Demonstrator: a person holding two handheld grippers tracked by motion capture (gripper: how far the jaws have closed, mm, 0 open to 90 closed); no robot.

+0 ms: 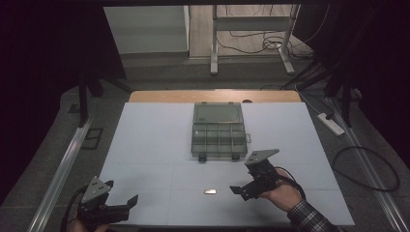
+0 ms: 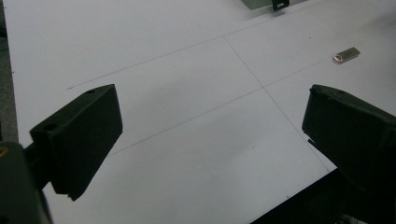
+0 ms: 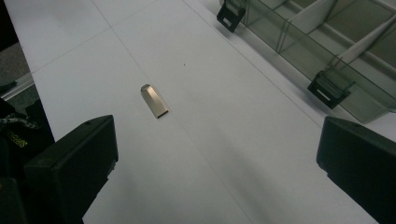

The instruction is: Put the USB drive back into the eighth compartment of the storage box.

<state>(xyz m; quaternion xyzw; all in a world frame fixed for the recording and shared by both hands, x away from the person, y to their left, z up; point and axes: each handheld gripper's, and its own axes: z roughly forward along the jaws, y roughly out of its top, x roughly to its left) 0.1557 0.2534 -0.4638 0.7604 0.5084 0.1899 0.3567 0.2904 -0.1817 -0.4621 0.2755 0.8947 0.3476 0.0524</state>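
Observation:
A small silver metal stick point(image 1: 210, 191), flat like a USB drive, lies on the white table mat point(image 1: 154, 145) near the front. My right gripper point(image 1: 244, 181) is open just to its right, held by a hand in a plaid sleeve. Seen from the right gripper view, the stick point(image 3: 155, 101) lies ahead and left of the open right gripper point(image 3: 215, 163). My left gripper point(image 1: 120, 193) is open at the front left corner with nothing between its fingers. In the left gripper view the stick point(image 2: 346, 54) lies far off to the upper right of the left gripper point(image 2: 210, 135).
An open clear compartment box point(image 1: 217, 130) with black latches sits at the middle of the mat, its lid folded back; its front wall point(image 3: 327, 60) is close on the right. A power strip point(image 1: 330, 123) and cables lie on the floor to the right.

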